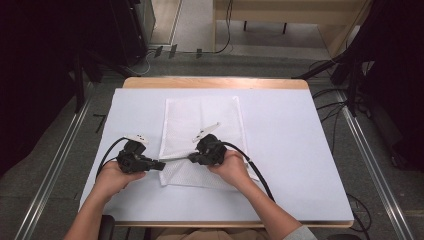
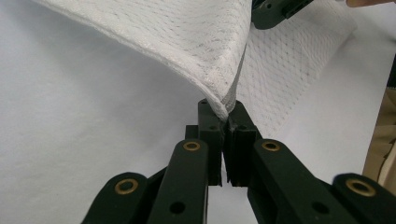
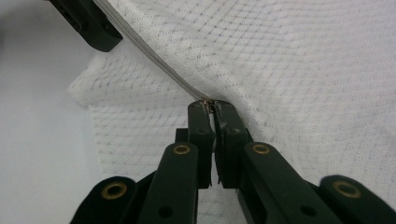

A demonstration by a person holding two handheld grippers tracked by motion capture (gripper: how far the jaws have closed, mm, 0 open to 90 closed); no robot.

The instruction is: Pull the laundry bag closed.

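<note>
on one table (image 1: 300, 150), two grippers pinch one mesh bag (image 1: 200, 115): left (image 2: 227, 114) its corner, right (image 3: 212, 106) its zipper pull.

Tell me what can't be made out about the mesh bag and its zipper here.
- Zipper pull: right gripper view, pinched between the jaws.
- Mesh bag contents: high view, too small.
- Bag corner: left gripper view, clamped in the jaws.
</note>
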